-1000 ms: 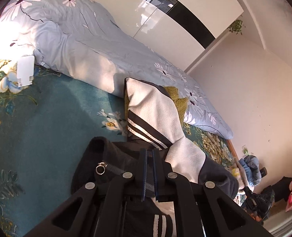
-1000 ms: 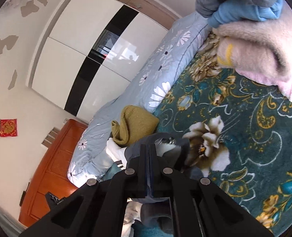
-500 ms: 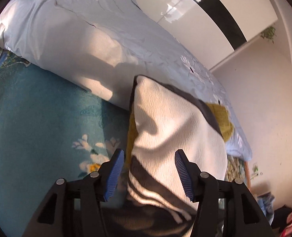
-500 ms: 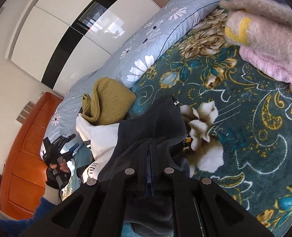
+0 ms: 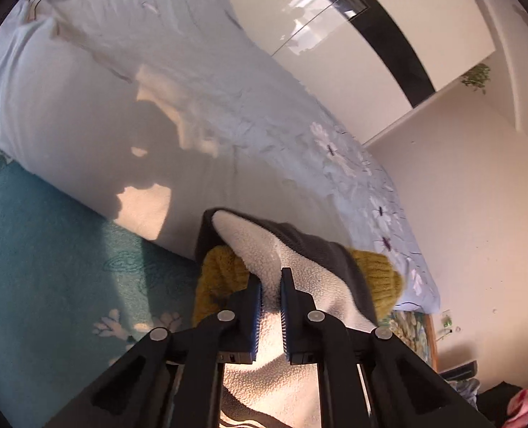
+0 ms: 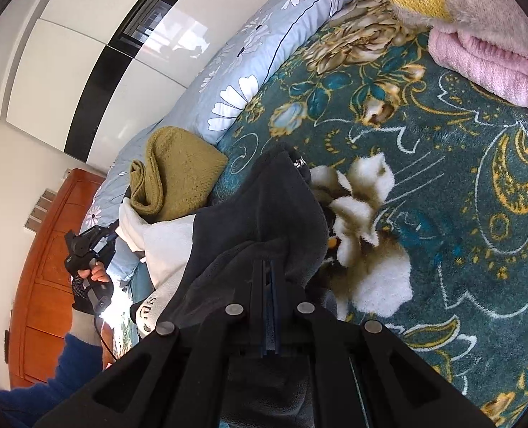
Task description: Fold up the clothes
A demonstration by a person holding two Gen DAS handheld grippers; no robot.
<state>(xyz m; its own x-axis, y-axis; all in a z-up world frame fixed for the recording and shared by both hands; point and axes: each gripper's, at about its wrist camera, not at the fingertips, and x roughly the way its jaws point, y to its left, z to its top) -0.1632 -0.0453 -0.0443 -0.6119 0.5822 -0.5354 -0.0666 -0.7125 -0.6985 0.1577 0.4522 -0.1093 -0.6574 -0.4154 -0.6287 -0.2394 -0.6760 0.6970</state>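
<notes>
Left gripper [image 5: 271, 292], spread wide half a second ago, now pinches the white fleece edge of the jacket [image 5: 299, 285]; right gripper [image 6: 267, 281] stays pressed together on its dark fleece. With both ends held, a fold looks underway. The jacket lies on the teal floral blanket [image 6: 460, 185], touching a folded mustard sweater [image 6: 178, 178], beside a pale-blue duvet [image 5: 156, 107].

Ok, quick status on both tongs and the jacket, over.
Left tongs pinching the jacket's white fleece. Right tongs shut on its dark part. Mustard knit touches the jacket.
</notes>
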